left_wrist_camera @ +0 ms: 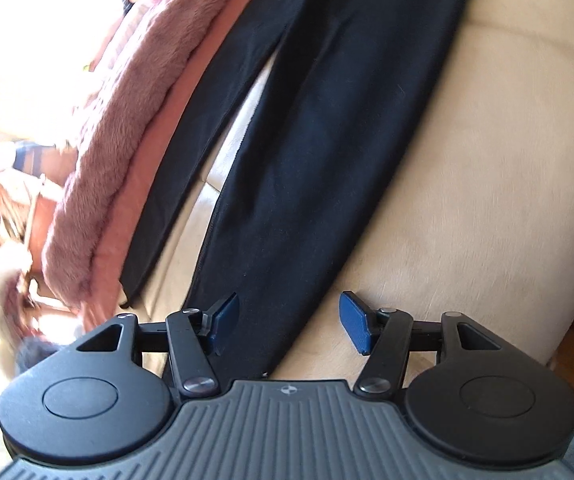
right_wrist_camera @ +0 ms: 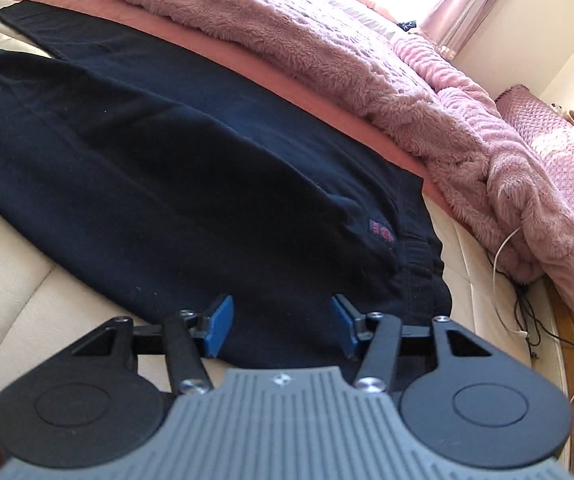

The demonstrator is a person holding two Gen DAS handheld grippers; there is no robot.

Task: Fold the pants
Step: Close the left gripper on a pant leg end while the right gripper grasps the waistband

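- Pants (right_wrist_camera: 159, 168): a dark navy pair spread flat on a cream padded surface (left_wrist_camera: 467, 168), both legs stretched out side by side and parted by a narrow wedge of the cream surface.
- Waistband end: seen in the right wrist view, gathered and slightly rumpled, with a small pink mark (right_wrist_camera: 101, 232) near it.
- Leg end: seen in the left wrist view, where the nearer leg runs down toward the camera and its hem lies below the fingers.
- Left gripper (left_wrist_camera: 289, 322): jaws well apart, blue pads (left_wrist_camera: 353, 320) standing on either side of the nearer leg's hem, above the cloth; no pad presses on it and nothing is held.
- Right gripper (right_wrist_camera: 281, 322): jaws partly open, blue pads over the dark cloth by the waistband; the cloth lies between and beneath them, with no grip visible.
- Pink fleece blanket (right_wrist_camera: 347, 64): bunched along the far side of the pants, over a salmon sheet (right_wrist_camera: 135, 12) that touches the farther leg.
- Cables (right_wrist_camera: 503, 272): one white and some black, trailing beside the blanket's end, well apart from the pants.
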